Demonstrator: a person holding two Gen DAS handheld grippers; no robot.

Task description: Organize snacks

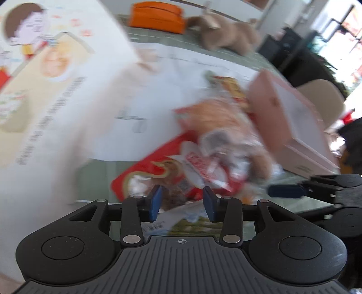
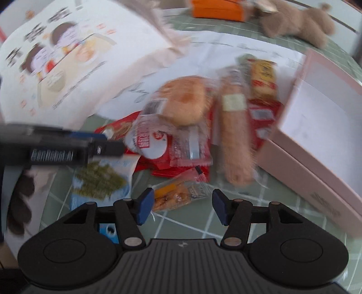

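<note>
A pile of snacks lies on the green checked table: a round bun in clear wrap (image 2: 185, 99), a long bread stick (image 2: 235, 135), red packets (image 2: 185, 158), a yellow-red cracker pack (image 2: 263, 77), a green-and-white packet (image 2: 101, 178) and a small orange packet (image 2: 176, 196). An open pink box (image 2: 316, 126) stands to their right. My right gripper (image 2: 182, 208) hangs open just above the orange packet, its pads clear of it. My left gripper (image 1: 182, 203) is open over a big red packet (image 1: 144, 176) and grips nothing. The pink box (image 1: 287, 113) shows to its right.
A white paper bag with cartoon print (image 2: 67, 56) lies at the back left and fills the left wrist view's left side (image 1: 45, 90). An orange case (image 1: 156, 18) and a brown plush toy (image 1: 226, 31) sit at the far edge. Both views are motion-blurred.
</note>
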